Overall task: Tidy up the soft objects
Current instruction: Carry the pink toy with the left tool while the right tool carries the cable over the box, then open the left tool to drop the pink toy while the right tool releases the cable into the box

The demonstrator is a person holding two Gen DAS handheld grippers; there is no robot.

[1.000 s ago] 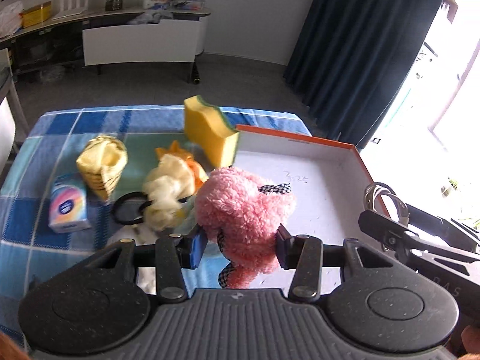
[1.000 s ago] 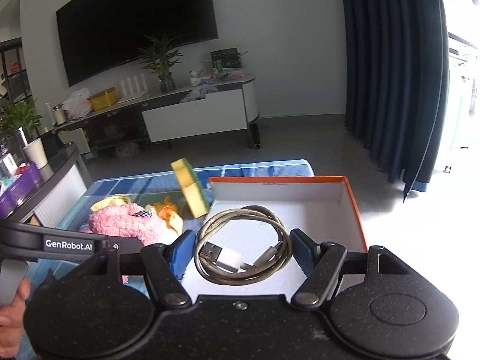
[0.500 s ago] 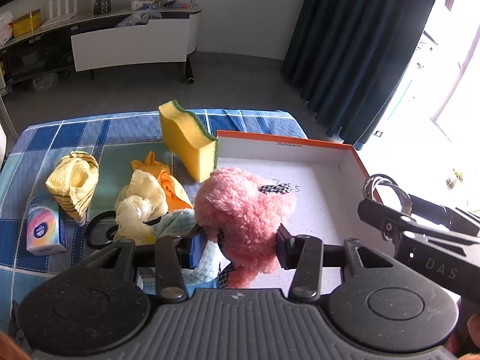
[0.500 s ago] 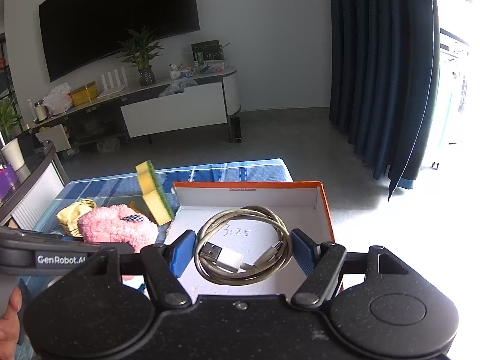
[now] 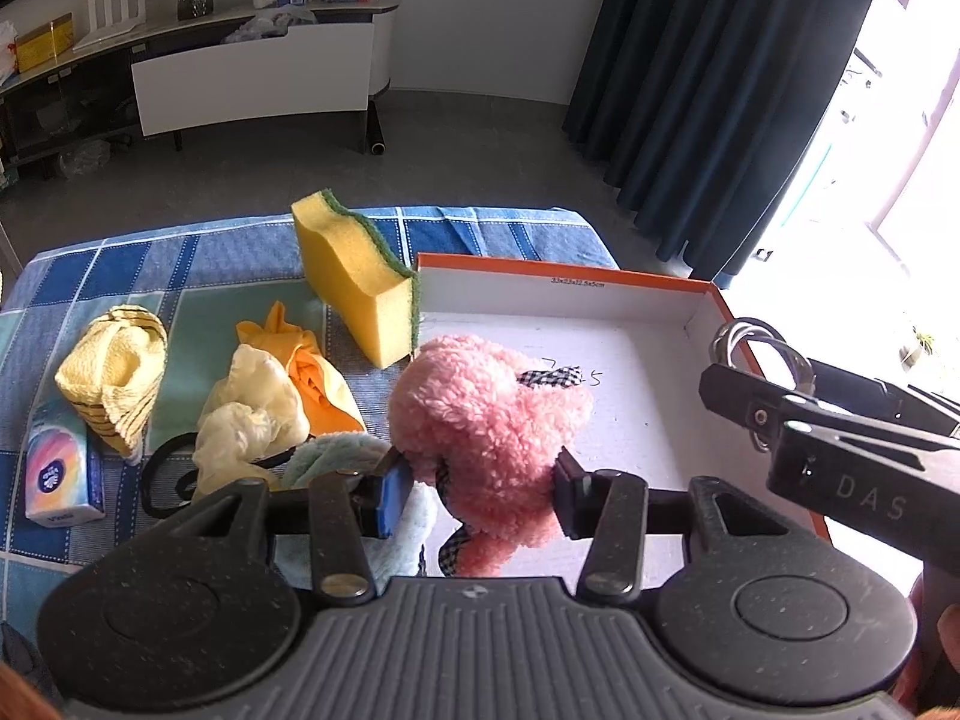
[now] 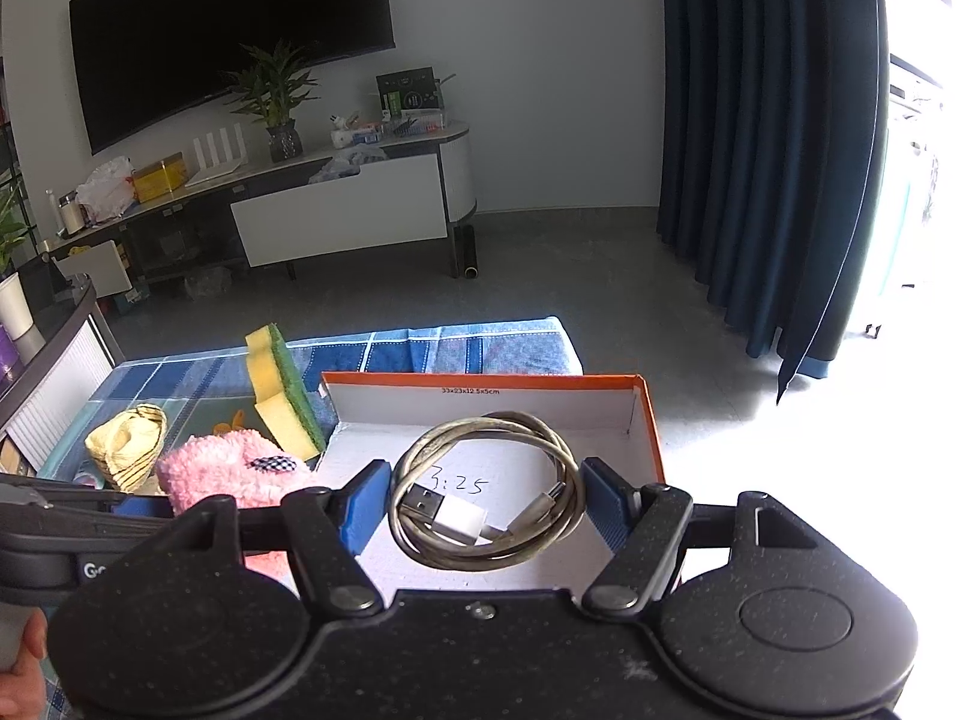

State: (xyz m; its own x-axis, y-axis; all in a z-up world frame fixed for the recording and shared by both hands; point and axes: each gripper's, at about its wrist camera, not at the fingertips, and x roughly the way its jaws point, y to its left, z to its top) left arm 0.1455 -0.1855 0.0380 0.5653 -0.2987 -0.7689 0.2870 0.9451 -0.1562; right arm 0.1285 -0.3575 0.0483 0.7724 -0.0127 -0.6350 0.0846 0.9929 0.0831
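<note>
My left gripper (image 5: 483,489) is shut on a fluffy pink plush toy (image 5: 486,420) and holds it above the left part of an orange-rimmed white box (image 5: 564,277). My right gripper (image 6: 486,501) is shut on a coiled USB cable (image 6: 486,492), its blue pads pressing both sides of the coil over the box (image 6: 480,382). In the left wrist view the right gripper (image 5: 780,372) reaches in from the right with the cable (image 5: 750,339). The plush toy (image 6: 222,474) shows at the lower left of the right wrist view.
On the blue checked cloth lie a yellow sponge (image 5: 354,282) leaning on the box, a yellow striped cloth (image 5: 114,372), pale and orange gloves (image 5: 264,402), a light blue towel (image 5: 336,456), a black ring (image 5: 165,474) and a tissue pack (image 5: 60,471).
Both grippers have moved over the table toward the box with their loads. The loose items slid left in the left wrist view, and the box floor now lies under the cable.
</note>
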